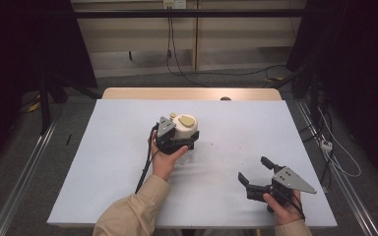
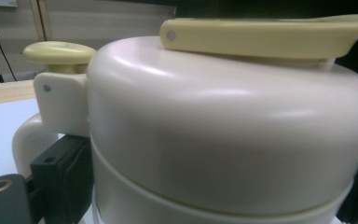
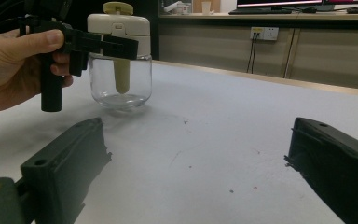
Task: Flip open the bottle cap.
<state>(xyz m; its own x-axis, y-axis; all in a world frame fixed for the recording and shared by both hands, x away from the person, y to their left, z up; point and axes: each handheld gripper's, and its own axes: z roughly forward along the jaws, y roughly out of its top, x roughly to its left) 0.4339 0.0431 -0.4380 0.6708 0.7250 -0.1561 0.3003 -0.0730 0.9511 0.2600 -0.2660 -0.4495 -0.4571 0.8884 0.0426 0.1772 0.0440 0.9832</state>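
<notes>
A clear glass jar (image 1: 184, 129) with a cream top, a pale yellow flap and a yellow knob stands upright near the middle of the white table (image 1: 103, 172). My left gripper (image 1: 183, 141) is shut on it, one jaw on each side just under the cream top (image 2: 223, 130). In the right gripper view the jar (image 3: 120, 84) sits at the far left, with the left gripper (image 3: 116, 46) and a hand clamped on it. My right gripper (image 1: 252, 168) rests open at the front right, nothing between its jaws (image 3: 198, 126).
A small dark object (image 1: 225, 99) lies at the table's far wooden edge. Faint specks mark the table surface between jar and right gripper. Cables (image 1: 177, 64) run over the floor behind the table, and metal rails (image 1: 24, 162) flank both sides.
</notes>
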